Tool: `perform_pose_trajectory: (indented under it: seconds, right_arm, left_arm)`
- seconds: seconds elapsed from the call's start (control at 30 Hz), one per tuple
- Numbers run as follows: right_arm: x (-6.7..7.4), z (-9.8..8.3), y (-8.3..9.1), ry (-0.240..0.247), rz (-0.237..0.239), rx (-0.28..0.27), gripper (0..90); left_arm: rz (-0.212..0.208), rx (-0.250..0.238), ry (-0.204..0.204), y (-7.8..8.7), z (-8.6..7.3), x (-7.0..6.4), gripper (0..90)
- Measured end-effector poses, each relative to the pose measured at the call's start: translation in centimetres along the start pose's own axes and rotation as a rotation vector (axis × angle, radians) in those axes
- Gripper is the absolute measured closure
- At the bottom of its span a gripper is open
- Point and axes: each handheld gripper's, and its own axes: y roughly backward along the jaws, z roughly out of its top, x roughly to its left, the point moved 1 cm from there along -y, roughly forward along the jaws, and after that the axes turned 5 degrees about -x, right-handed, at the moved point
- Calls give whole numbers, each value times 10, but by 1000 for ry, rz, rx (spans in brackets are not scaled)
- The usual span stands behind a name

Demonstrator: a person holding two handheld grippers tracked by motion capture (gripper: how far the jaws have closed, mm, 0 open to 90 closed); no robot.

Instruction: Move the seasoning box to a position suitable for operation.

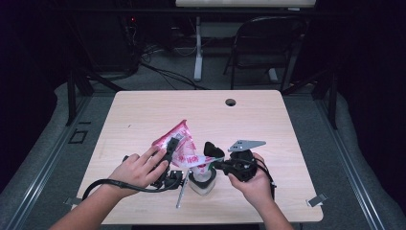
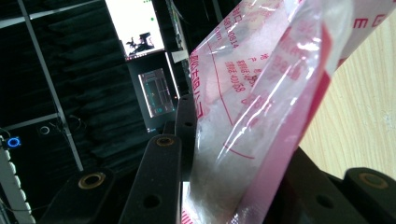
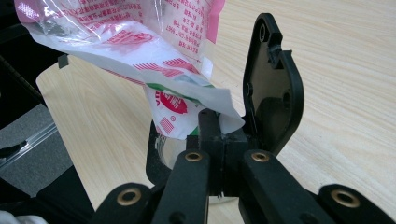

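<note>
Red-and-white plastic, a printed bag (image 1: pixel 179 143), hangs between my two grippers above the near middle of the wooden table (image 1: pixel 143 115). I see something pale and grainy through its clear panel in the left gripper view. My left gripper (image 1: pixel 168 149) pinches the bag's upper left part, jaws pressed onto the film. Below the bag stands a small clear cup (image 1: pixel 202 184), its inside hidden from me; a thin metal rod (image 1: pixel 181 194) lies just left of it. My right gripper (image 1: pixel 216 160) clamps the bag's lower corner, jaws fully together. A cable hole (image 1: pixel 231 102) sits at the far edge.
</note>
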Motion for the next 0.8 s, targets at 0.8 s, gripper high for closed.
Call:
perform_pose_trajectory:
  seconds: [0.8]
  right_arm:
    - [-3,-1,-1,3,-8,17,900]
  left_arm:
    - [12,-8,1,2,1,0,760]
